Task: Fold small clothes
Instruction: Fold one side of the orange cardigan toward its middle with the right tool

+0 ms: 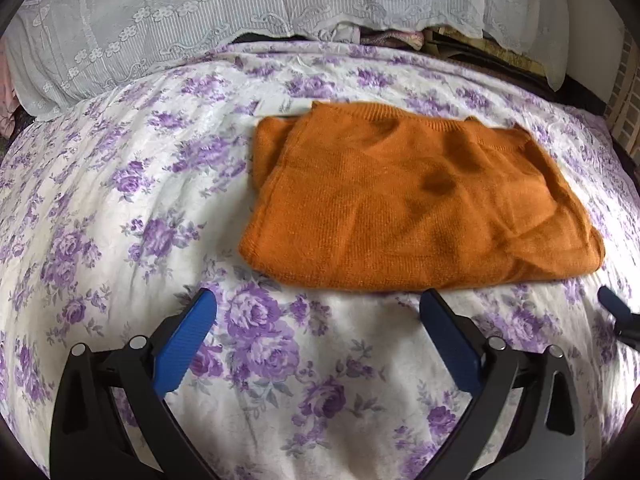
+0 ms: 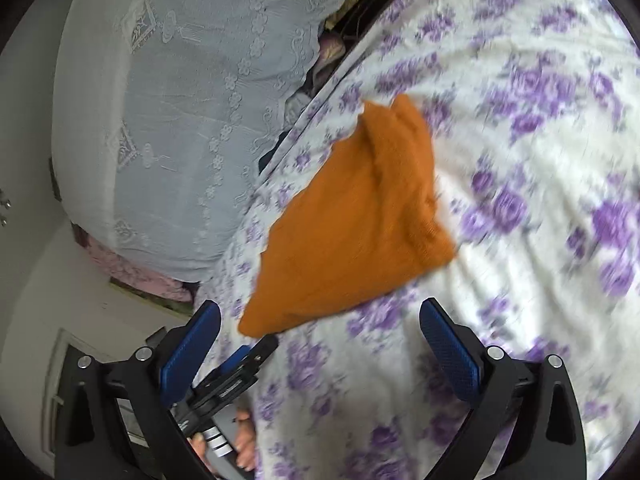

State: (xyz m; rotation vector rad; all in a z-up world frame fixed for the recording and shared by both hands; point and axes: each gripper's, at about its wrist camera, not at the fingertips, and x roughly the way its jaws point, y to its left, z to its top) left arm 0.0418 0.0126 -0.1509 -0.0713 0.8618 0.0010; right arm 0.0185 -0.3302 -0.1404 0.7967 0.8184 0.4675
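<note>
1. On the bed, left wrist view: an orange sweater point(image 1: 416, 200) lies folded into a rough rectangle on the floral sheet point(image 1: 120, 208), right of centre.
2. Left gripper point(image 1: 318, 312) hovers just short of the sweater's near edge; its blue pads point(image 1: 186, 344) are spread wide, nothing between them, sheet visible in the gap.
3. A white lace cover point(image 1: 168, 20) drapes over bedding at the far side of the sheet. A white label or paper point(image 1: 280, 106) pokes out beside the sweater's far left corner.
4. Right gripper's tip point(image 1: 618, 312) shows at the right edge, near the sweater's right end, not touching it.
5. Right wrist view, tilted and motion-blurred: sweater point(image 2: 352, 220) lies flat on the sheet point(image 2: 540, 160), ahead of the right gripper point(image 2: 320, 316).
6. Right gripper's fingers point(image 2: 450, 348) are spread apart and empty, clear of the knit.
7. Left gripper point(image 2: 244, 364) appears low left, near the sweater's nearest corner; a hand point(image 2: 244, 436) grips its handle.
8. Lace cover point(image 2: 180, 120) sits to the left.
</note>
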